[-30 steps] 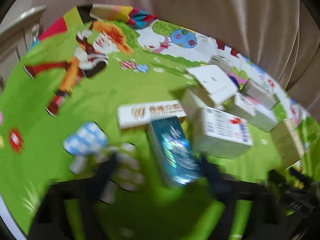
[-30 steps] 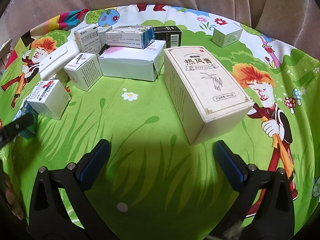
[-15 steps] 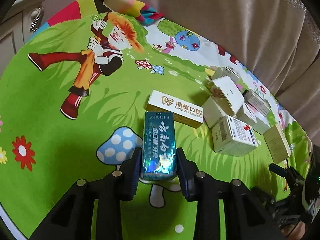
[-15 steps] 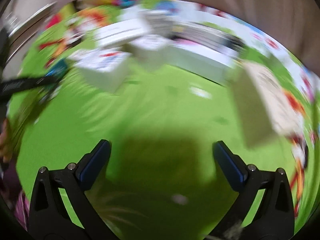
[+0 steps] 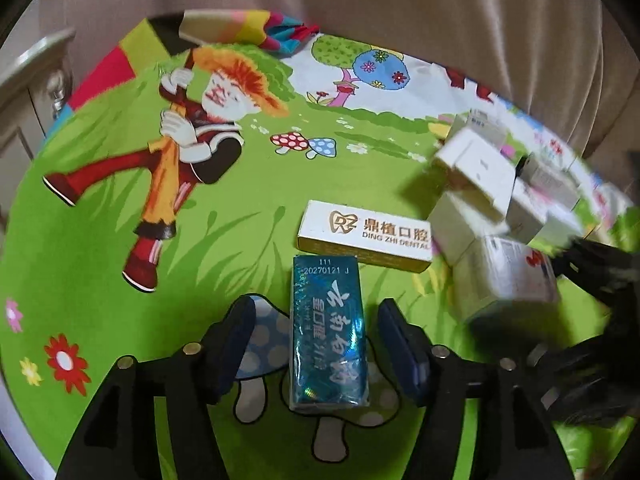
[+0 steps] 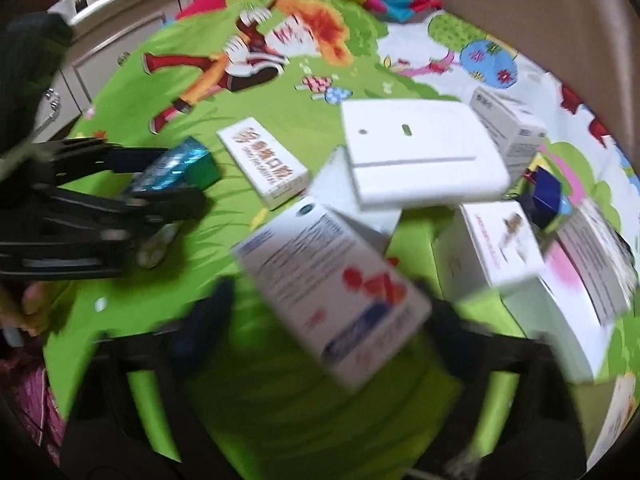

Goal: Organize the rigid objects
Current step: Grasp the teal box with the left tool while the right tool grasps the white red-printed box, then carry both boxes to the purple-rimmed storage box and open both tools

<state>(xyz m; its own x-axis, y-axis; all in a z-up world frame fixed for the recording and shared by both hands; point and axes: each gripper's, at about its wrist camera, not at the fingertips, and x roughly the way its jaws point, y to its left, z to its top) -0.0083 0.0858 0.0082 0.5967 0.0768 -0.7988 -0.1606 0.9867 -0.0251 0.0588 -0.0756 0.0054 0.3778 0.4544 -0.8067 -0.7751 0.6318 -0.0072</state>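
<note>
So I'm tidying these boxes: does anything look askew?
Yes: the flat white box rests tilted atop the jumbled pile on the right. The teal box and dental box lie flat.

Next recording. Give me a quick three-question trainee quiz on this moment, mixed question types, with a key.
1. True or false: the left gripper pads press on the teal box.
2. Which box lies between the right gripper fingers? A) white box with red shapes B) the teal box C) white dental box
3. Fill in: the teal box's far end nearly meets the ____ box.

Key: 1 false, there are gaps on both sides as the jaws open; 2 A, with the jaws closing; 3 white dental.
</note>
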